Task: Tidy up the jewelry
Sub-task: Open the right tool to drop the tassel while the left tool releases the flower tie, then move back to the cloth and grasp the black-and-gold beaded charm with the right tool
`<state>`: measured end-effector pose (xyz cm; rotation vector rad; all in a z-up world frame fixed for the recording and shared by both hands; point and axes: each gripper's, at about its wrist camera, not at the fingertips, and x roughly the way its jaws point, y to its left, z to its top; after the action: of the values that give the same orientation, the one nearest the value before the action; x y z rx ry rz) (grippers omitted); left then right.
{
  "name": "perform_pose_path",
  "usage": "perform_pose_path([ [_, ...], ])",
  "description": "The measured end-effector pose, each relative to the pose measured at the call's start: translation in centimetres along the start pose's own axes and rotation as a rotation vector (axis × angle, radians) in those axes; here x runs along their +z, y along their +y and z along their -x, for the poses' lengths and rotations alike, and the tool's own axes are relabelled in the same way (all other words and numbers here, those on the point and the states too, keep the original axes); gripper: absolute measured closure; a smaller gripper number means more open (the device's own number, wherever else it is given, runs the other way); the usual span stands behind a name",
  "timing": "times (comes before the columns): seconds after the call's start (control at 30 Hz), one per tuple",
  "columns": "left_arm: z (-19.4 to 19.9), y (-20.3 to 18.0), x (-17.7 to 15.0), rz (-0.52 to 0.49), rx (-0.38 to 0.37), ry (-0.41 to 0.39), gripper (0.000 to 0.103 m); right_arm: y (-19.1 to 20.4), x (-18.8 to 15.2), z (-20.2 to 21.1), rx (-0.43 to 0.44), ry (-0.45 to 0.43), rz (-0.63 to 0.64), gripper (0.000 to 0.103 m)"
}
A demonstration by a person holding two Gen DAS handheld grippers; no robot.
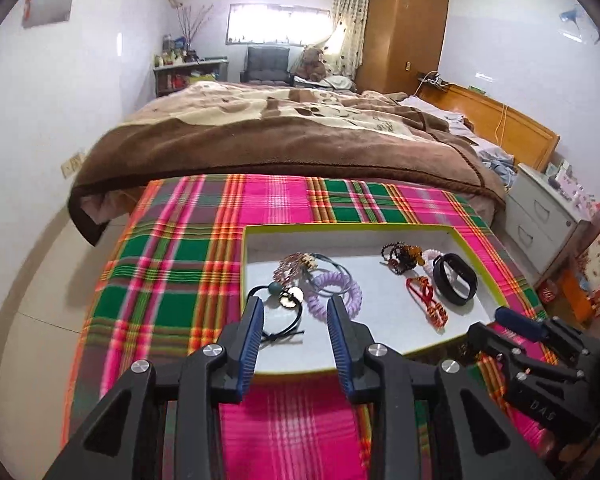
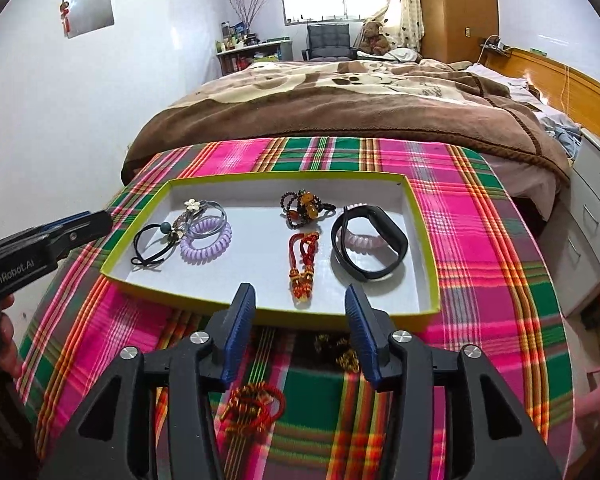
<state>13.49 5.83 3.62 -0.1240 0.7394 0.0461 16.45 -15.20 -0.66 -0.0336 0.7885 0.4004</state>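
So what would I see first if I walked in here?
The bright pink and green plaid cloth jumps out first. On it sits a white tray with a yellow-green rim, holding a purple coil tie at its left and a black band at its right. Behind is a brown blanket.

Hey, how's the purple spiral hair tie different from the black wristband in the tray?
The purple spiral hair tie is a ridged pale lilac coil; the black wristband is a smooth, flat dark strap. The hair tie lies on the tray's left among other ties; the wristband stands on edge on the right, the wider loop. Both are closed loops.
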Motion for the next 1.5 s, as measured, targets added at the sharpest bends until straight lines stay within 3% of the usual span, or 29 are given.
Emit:
perform_pose_path([
  [0.5,4.9,-0.8,-3.3,0.014,-0.043,-0.031,0.070,-0.8,-2.6,3.8,-0.010,-0.029,-0.010,0.051],
  [1.0,4.6,-0.5,-7.7,0.035,-0.100,0.041,0.070,-4.5,-7.0,3.4,-0.045,0.087,-0.009,0.051],
  [1.5,3.2,-1.0,-8.2,0.024,-0.089,0.081,0.070,-3.5,-3.3,-1.4,0.040,0.129,0.055,0.051],
])
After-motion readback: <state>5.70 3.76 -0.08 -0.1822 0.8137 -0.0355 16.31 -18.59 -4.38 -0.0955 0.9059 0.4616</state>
